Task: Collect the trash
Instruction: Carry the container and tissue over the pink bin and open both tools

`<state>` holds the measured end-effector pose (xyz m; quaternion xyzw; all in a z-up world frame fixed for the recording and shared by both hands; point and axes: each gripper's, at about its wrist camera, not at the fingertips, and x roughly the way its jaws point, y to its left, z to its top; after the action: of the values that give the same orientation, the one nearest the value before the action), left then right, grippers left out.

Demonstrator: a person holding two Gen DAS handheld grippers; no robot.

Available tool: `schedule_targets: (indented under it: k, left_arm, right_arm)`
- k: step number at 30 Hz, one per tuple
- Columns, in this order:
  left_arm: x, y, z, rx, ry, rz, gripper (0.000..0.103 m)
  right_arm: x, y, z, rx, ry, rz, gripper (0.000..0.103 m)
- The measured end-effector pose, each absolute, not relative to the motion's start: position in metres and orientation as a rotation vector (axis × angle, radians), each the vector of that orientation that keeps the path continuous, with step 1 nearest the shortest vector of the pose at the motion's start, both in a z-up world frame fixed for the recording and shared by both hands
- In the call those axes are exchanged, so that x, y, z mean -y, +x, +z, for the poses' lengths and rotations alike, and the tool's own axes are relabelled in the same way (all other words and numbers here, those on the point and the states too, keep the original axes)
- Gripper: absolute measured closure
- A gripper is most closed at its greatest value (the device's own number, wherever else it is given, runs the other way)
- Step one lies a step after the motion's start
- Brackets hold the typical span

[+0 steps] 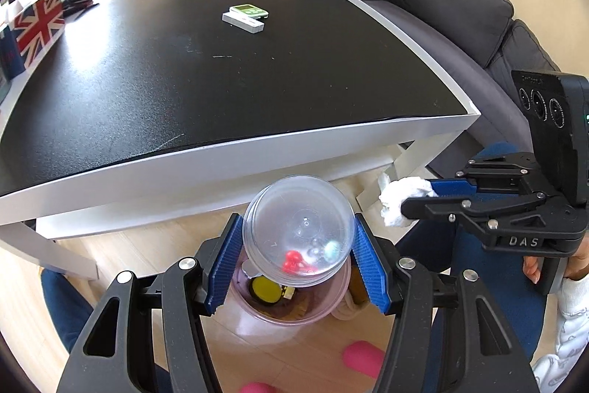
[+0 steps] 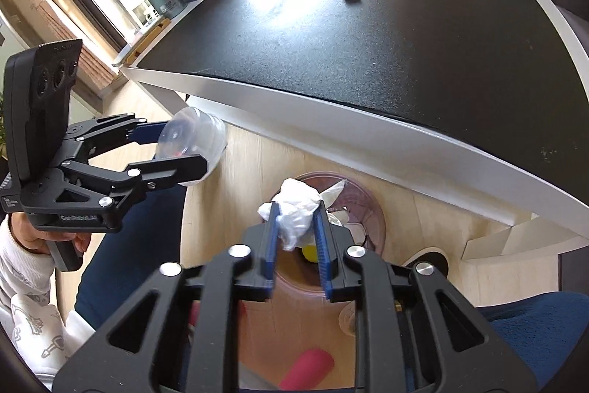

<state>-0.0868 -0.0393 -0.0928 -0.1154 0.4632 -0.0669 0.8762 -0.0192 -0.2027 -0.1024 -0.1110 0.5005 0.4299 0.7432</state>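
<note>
Left gripper (image 1: 299, 260) clamps a clear plastic cup (image 1: 298, 231) over the pink bin (image 1: 340, 297); right gripper (image 2: 297, 227) sits half-open, crumpled tissue (image 2: 296, 209) loose between its fingers.

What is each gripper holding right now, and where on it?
Left gripper: clear round plastic container, pads on opposite sides of its wall. Right gripper: crumpled white tissue between its pads; whether they still press cannot be told.

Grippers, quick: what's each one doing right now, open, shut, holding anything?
Left tool: shut on the clear plastic container.
Right tool: crumpled tissue between its fingers; grip cannot be told.
</note>
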Motion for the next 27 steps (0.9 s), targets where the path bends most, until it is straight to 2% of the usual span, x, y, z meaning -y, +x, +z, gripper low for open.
schedule_targets:
  k: [1, 2, 6, 9, 19, 20, 21, 22, 23, 27]
  left_arm:
    - [0.039, -0.087, -0.093, -0.967, -0.241, -0.139, 0.045]
    - [0.039, -0.087, -0.092, -0.967, -0.241, -0.14, 0.045]
    - [0.042, -0.086, -0.095, -0.975, -0.237, -0.143, 0.045]
    - [0.045, -0.085, -0.097, -0.987, -0.234, -0.153, 0.045]
    - [0.055, -0.082, -0.107, -1.025, -0.224, -0.179, 0.045]
    - [0.056, -0.082, -0.107, -1.025, -0.225, -0.181, 0.042]
    - [0.056, -0.081, -0.107, -1.025, -0.226, -0.18, 0.022]
    - [0.056, -0.081, -0.106, -1.012, -0.236, -0.18, 0.011]
    - [0.056, -0.082, -0.104, -0.991, -0.24, -0.176, 0.008]
    - [0.054, -0.08, -0.107, -1.011, -0.251, -0.159, 0.008]
  right_arm:
    - [0.203, -0.018, -0.102, -1.094, -0.238, 0.937, 0.05]
    - [0.205, -0.016, -0.102, -1.091, -0.224, 0.934, 0.032]
    - [0.21, -0.013, -0.099, -1.081, -0.193, 0.911, 0.013]
    - [0.214, -0.01, -0.098, -1.084, -0.171, 0.9, 0.007]
    - [0.226, -0.006, -0.086, -1.053, -0.147, 0.864, 0.007]
    - [0.227, -0.006, -0.085, -1.05, -0.145, 0.861, 0.007]
    - [0.229, -0.005, -0.084, -1.049, -0.141, 0.857, 0.006]
    - [0.23, -0.005, -0.084, -1.048, -0.139, 0.855, 0.006]
    - [0.231, -0.004, -0.083, -1.046, -0.138, 0.852, 0.006]
    - [0.232, -0.003, -0.084, -1.047, -0.132, 0.845, 0.006]
